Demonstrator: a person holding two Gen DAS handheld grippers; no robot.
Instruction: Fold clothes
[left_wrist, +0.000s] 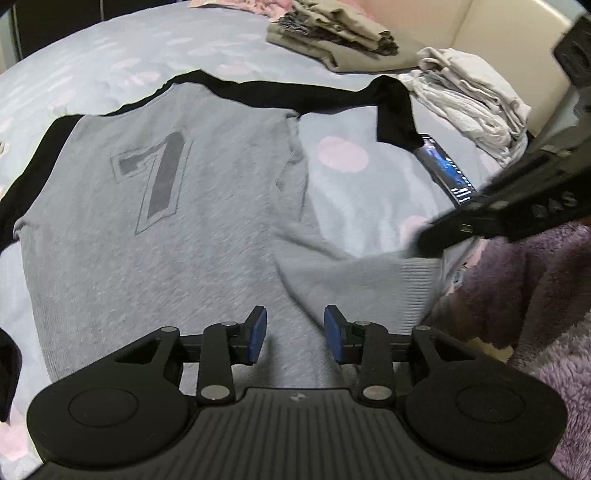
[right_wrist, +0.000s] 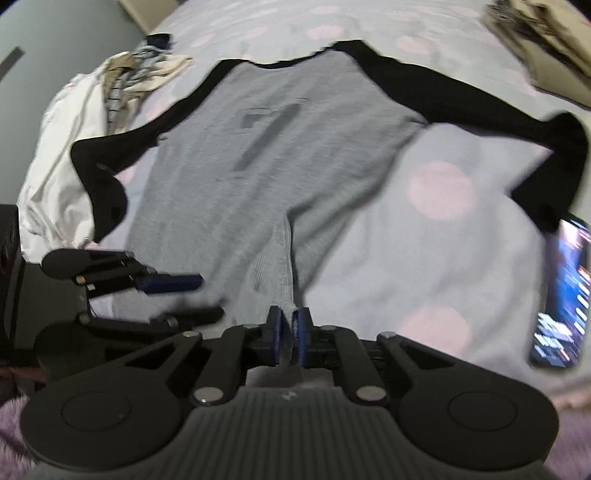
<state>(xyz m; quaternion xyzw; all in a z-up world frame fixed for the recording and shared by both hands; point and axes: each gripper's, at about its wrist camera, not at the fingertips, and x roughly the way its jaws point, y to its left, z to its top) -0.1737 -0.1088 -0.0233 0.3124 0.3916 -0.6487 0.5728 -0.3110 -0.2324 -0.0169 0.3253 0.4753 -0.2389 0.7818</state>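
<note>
Shirt (right_wrist: 236, 177) sleeve ends blur out on your bed (right_wrist: 424, 258); grey, black-sleeved, number 7. Right claw (right_wrist: 289, 338) pinches its hem, left claw (left_wrist: 294, 334) spread.

Shirt (left_wrist: 177, 206) lies on bed (left_wrist: 354, 192), phone (left_wrist: 445, 168) beside.

- the sweater (left_wrist: 207, 221) is soft, matt grey knit cloth with black cloth sleeves and a ribbed hem.
- the bedspread (left_wrist: 351, 192) is smooth, matt pale cloth with pink spots.
- the left gripper (left_wrist: 294, 334) is matt black plastic with ridged casing, dull metal pivot pins and blue pads (left_wrist: 258, 334).
- the phone (right_wrist: 561, 299) has a glossy glass screen.
- the purple sleeve (left_wrist: 535, 295) is fuzzy fleece.
</note>
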